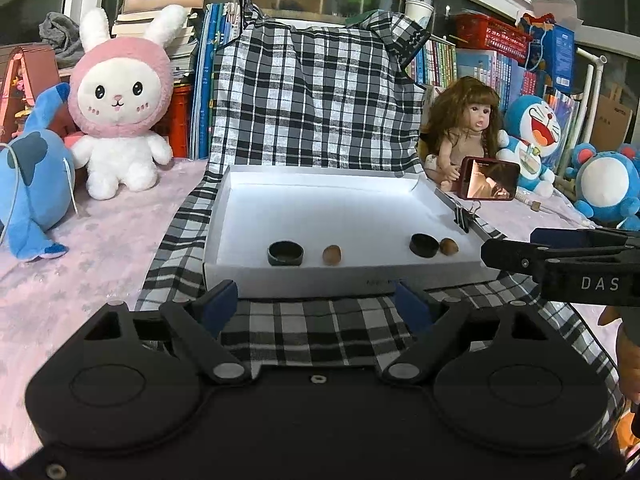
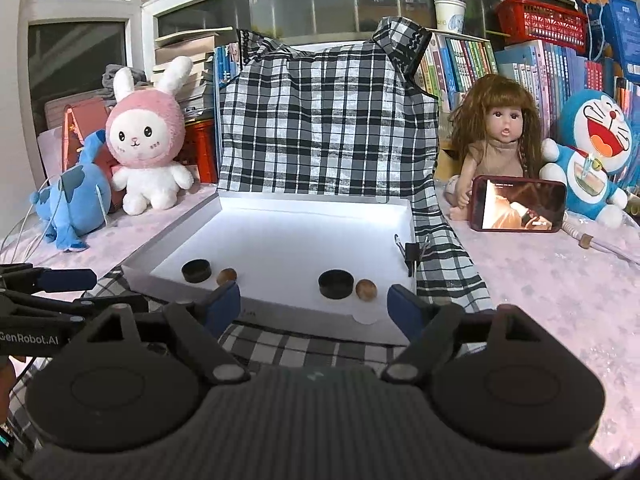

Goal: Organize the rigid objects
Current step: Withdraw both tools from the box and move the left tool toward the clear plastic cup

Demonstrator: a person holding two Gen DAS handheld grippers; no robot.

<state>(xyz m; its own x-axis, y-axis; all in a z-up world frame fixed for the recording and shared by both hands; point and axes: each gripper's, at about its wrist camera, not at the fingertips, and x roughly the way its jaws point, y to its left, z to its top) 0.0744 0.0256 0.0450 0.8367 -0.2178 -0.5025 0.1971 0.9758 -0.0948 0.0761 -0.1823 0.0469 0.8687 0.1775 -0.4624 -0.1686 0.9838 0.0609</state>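
both grippers gape empty before the white tray, binder clip on its rim.

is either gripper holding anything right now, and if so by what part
Nothing is held. The left gripper and right gripper both stand open and empty, short of the white tray; both black caps and nuts lie inside it untouched.

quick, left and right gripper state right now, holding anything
left gripper: open, holding nothing.
right gripper: open, holding nothing.
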